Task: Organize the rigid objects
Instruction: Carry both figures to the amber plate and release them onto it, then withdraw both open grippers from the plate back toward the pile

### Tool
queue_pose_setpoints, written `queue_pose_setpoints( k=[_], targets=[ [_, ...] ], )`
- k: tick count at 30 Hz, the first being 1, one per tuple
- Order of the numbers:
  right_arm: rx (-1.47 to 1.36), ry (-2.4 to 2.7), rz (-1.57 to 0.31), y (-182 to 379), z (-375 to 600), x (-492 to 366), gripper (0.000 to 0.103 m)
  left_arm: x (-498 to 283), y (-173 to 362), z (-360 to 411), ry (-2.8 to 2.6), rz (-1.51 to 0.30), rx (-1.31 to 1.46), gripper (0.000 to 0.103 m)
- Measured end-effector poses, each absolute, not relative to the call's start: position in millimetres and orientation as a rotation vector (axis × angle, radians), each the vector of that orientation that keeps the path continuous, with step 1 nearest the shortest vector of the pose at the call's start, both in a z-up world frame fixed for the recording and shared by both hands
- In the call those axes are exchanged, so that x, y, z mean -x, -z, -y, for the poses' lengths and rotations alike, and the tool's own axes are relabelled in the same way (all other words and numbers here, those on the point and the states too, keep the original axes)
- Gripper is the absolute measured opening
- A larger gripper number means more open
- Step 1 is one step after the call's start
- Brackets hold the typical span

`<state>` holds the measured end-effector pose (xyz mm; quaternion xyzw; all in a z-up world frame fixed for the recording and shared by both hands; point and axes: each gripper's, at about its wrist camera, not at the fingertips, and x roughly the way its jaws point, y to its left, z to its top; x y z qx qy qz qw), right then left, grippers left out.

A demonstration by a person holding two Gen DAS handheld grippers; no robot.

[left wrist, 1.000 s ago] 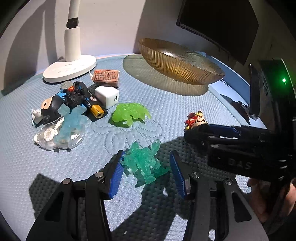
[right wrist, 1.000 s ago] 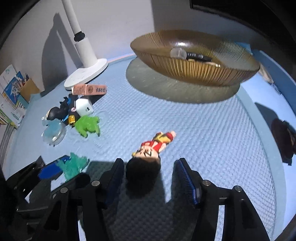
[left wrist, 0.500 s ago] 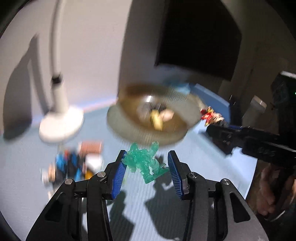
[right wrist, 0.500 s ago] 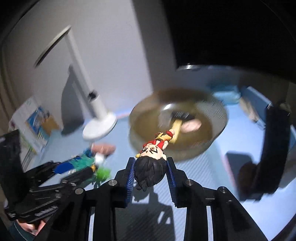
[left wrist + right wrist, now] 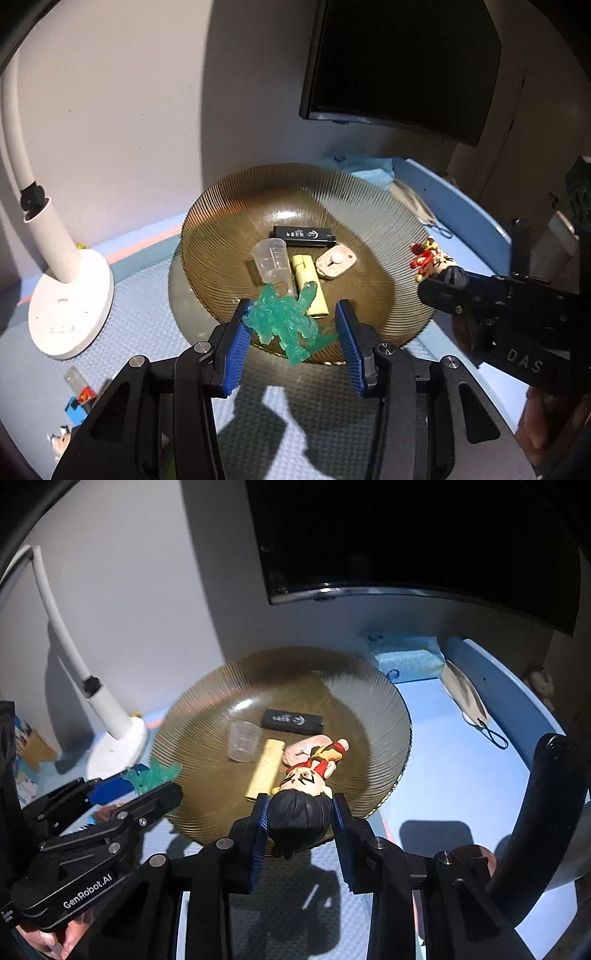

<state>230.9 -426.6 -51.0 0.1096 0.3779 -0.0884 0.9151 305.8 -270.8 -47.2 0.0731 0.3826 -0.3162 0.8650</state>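
Observation:
My left gripper (image 5: pixel 293 332) is shut on a translucent teal figurine (image 5: pixel 286 319) and holds it in the air over the near rim of the amber ribbed bowl (image 5: pixel 221 221). My right gripper (image 5: pixel 300 823) is shut on the black-haired head of a red-clothed doll (image 5: pixel 301 801), also over the bowl's near edge (image 5: pixel 184 746). In the bowl lie a black lighter (image 5: pixel 303 235), a clear small cup (image 5: pixel 271 260), a yellow lighter (image 5: pixel 310 288) and a pink-white piece (image 5: pixel 335 261). The doll and right gripper also show in the left wrist view (image 5: pixel 436 264).
A white desk lamp (image 5: pixel 66 295) stands left of the bowl. A few small toys (image 5: pixel 75 406) lie at the lower left on the blue mat. A dark monitor (image 5: pixel 399 59) hangs behind. A face mask (image 5: pixel 465 698) lies at the right.
Both grippers rose from the mat with their toys and now hover at the bowl's near rim. The right gripper shut on the doll's head one second ago to half a second ago.

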Motion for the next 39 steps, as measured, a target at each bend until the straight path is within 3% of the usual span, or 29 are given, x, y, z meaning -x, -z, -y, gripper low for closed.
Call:
queue_pose_setpoints(
  k=[5,7,10,14,18,21,24,26,27,32,39],
  targets=[
    [-0.259,0.183,-0.805,58.2,435.7,-235.4,0.033,-309.8,49.9,276.6,0.677,-0.836,-0.154,0.049],
    [-0.267,0.189,-0.799,57.2,436.1,-232.1,0.038,-309.8,47.4,270.2,0.675,-0.847,-0.133,0.061],
    [-0.275,0.221,-0.755,46.1,436.6,-216.0,0.040,-305.7,34.8,240.0,0.637,-0.808,-0.071,0.068],
    [-0.322,0.209,-0.700,33.0,436.7,-192.6,0.051,-288.3,21.2,173.7,0.542,-0.753,0.031,0.068],
    [-0.333,0.138,-0.673,20.7,416.7,-178.9,0.052,-269.1,15.4,107.9,0.447,-0.730,0.110,0.068],
    [-0.316,0.067,-0.651,11.8,384.3,-174.2,0.061,-254.2,19.1,61.3,0.375,-0.733,0.144,0.068],
    [-0.299,-0.003,-0.649,15.8,352.3,-174.3,0.065,-241.2,36.0,21.3,0.277,-0.743,0.173,0.075],
    [-0.293,-0.068,-0.653,34.1,328.1,-176.1,0.079,-234.2,52.8,0.9,0.201,-0.754,0.169,0.075],
    [-0.279,-0.075,-0.660,47.5,317.1,-178.4,0.081,-231.5,66.3,-10.9,0.159,-0.778,0.171,0.075],
    [-0.254,-0.096,-0.738,103.5,290.2,-190.9,0.081,-223.2,100.9,-27.7,0.116,-0.834,0.189,0.075],
    [-0.236,-0.099,-0.773,132.3,287.8,-200.4,0.081,-221.5,114.8,-22.6,0.121,-0.844,0.169,0.075]
  ],
)
